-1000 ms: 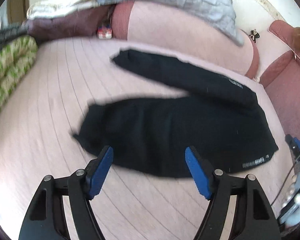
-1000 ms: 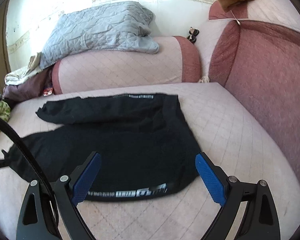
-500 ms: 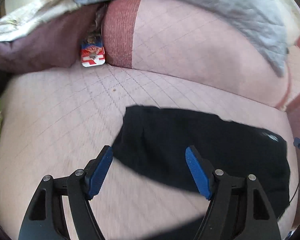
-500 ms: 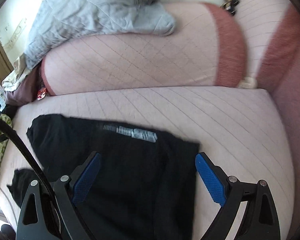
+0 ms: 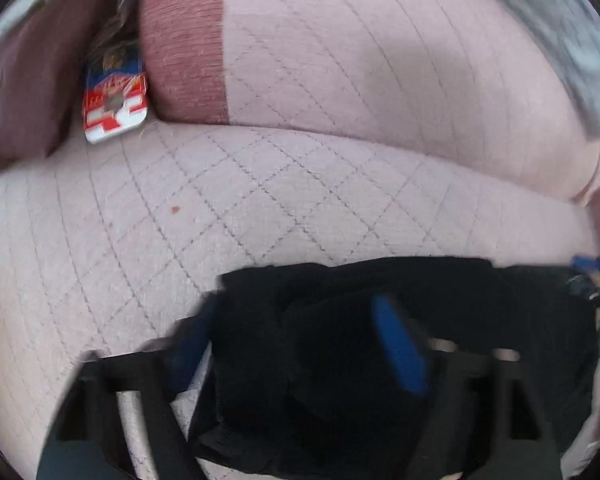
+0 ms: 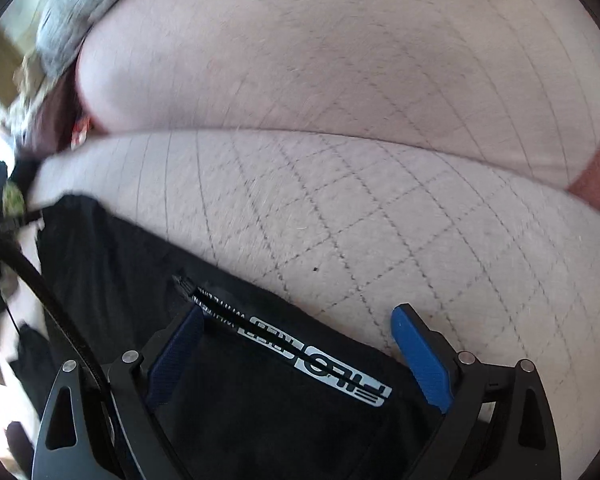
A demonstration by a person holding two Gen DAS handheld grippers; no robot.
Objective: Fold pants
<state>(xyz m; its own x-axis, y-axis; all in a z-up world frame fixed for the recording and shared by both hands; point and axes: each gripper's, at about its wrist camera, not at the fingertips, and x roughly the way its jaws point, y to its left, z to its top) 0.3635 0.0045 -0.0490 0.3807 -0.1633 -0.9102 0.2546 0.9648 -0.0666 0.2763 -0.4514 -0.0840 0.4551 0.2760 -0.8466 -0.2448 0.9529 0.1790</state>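
I have both grippers down on the black pants (image 6: 260, 400), which lie along the bottom of both frames on the quilted pink sofa seat (image 6: 380, 216). Step in hand, as I judge it: getting a grip on the far edge, not folding yet.

Right gripper (image 6: 296, 360): fingers apart, straddling the waistband (image 6: 320, 356) with its white lettering at lower centre. Cloth sits between the blue pads (image 6: 420, 360), not pinched.

Left gripper (image 5: 300, 344): frame is blurred. Fingers look apart, the dark leg end bunched between them at bottom centre, nothing clamped that I can see. The left pad is half hidden behind cloth.

Next move, my guess: close both on the edge at once, lift just clear of the seat, and carry it over toward the lower frame edge so one leg lands on the other. The fabric looks limp, so I expect it to sag and bunch if the two grips are uneven.

Around:
- a pink bolster cushion (image 5: 380, 64) fills the upper frame, close behind the edge
- a red-and-white packet (image 5: 114, 108) wedged at upper left, well apart from the pants
- a grey quilt (image 6: 84, 8) along the top
- a black cable (image 6: 40, 280) crosses the left side of the right view, lying over the cloth; it could snag during the lift
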